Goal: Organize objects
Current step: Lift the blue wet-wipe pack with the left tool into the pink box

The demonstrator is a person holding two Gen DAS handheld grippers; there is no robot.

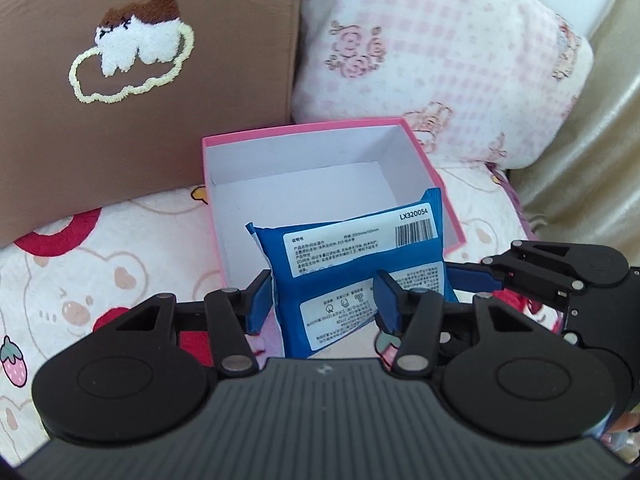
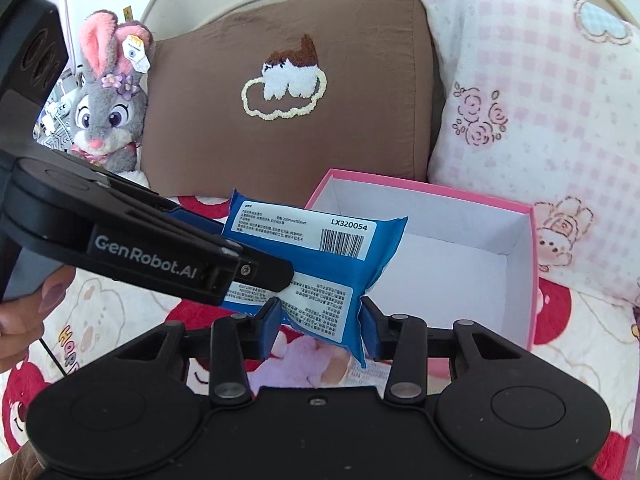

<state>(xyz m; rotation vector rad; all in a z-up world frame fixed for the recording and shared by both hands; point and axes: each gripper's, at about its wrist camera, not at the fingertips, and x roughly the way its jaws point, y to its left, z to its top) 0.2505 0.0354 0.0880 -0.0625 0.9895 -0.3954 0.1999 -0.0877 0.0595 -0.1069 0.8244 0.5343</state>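
Blue wipes packet (image 2: 320, 264), white printed labels with barcode, slightly crumpled, clamped at once by left gripper (image 1: 324, 300) and right gripper (image 2: 320, 320) beside open pink box (image 2: 420, 192).

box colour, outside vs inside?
Box: pink outside, white inside. Clearest in the right wrist view.

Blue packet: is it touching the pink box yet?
Cannot tell. In the left wrist view the blue packet overlaps the pink box rim; the right wrist view shows it beside the box, no clear gap or contact.
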